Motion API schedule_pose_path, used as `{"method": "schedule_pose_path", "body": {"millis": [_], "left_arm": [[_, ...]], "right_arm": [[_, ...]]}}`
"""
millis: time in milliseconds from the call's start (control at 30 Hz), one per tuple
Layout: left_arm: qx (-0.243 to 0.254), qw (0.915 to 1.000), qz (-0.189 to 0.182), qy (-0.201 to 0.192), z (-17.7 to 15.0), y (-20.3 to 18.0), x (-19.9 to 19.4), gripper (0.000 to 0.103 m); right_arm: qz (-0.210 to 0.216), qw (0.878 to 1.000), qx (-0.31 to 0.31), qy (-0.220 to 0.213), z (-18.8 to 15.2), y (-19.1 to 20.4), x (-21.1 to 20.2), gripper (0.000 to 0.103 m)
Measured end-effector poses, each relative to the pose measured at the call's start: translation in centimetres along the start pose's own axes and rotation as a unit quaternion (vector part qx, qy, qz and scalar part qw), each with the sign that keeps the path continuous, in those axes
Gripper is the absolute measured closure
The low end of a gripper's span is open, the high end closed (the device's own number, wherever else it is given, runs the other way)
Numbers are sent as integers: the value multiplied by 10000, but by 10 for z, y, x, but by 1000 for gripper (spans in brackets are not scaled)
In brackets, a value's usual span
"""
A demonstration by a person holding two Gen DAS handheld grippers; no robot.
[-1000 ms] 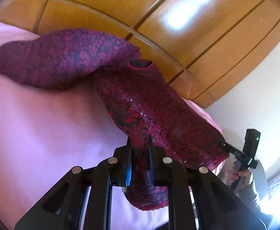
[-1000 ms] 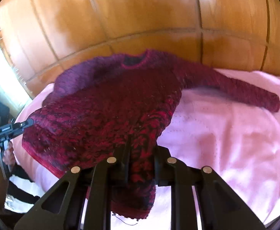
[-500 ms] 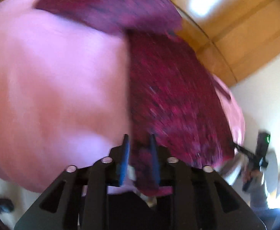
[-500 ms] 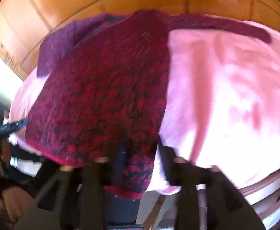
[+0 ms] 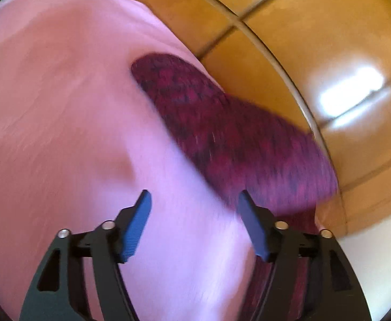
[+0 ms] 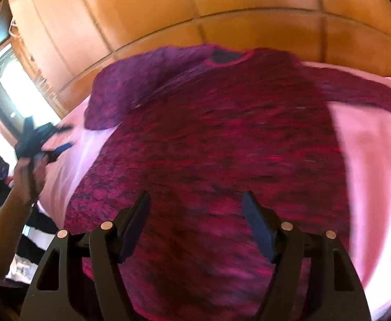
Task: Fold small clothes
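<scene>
A dark red and magenta knit sweater (image 6: 222,133) lies spread on the pink bed sheet (image 6: 369,160), with its neck at the far side and both sleeves out. My right gripper (image 6: 195,198) hangs over the sweater's lower body, its jaws opening and nothing pinched between them. In the left wrist view one sleeve (image 5: 222,123) runs slantwise across the sheet (image 5: 61,107). My left gripper (image 5: 194,198) is over bare sheet with its jaws opening and nothing in them; its right finger is close to the sleeve's edge. The right wrist view shows the left gripper (image 6: 64,137) at the bed's left edge, held by a hand (image 6: 27,165).
A glossy wooden panelled wall (image 6: 195,5) rises behind the bed, also seen as panels (image 5: 315,40) in the left wrist view. A bright window (image 6: 16,85) is at the far left. A pale wall (image 5: 377,262) lies at the lower right of the left wrist view.
Both grippers have let go of the sweater's hem and spread their jaws. The sweater has dropped flat onto the bed. The left view has swung over to the sleeve and bare sheet.
</scene>
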State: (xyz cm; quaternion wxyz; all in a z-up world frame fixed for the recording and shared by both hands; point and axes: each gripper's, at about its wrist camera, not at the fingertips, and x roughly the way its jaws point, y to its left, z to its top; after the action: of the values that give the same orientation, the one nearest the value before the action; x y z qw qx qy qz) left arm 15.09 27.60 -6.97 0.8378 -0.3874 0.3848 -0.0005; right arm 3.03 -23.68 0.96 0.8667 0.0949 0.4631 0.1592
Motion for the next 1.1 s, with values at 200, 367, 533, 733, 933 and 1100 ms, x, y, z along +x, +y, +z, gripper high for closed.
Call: {"method": "schedule_pose_path", "body": {"millis": [200,367,533,733,933,1100], "left_arm": [[-481,9981,-396,26,50,-3,53,34],[-756,9971,-49,-92,81,0,77,97],[-486,9936,660,-774,108,1,40,98],[81,9722,2162,-894,113,5,38,98],[5,9422,3232,-880,89,27,37,98],[444,9635,2507,-827,54,-8,28,85]], "right_arm": [[107,9997,61,207,3,9,31,29],[127,9995,223,160,10,10,44,28],[137,9992,352,151,19,5,66,27],[74,9992,386,91,24,1,84,25],[24,9995,324,65,26,0,90,22],[-236,9980,543,-227,28,-19,58,22]]}}
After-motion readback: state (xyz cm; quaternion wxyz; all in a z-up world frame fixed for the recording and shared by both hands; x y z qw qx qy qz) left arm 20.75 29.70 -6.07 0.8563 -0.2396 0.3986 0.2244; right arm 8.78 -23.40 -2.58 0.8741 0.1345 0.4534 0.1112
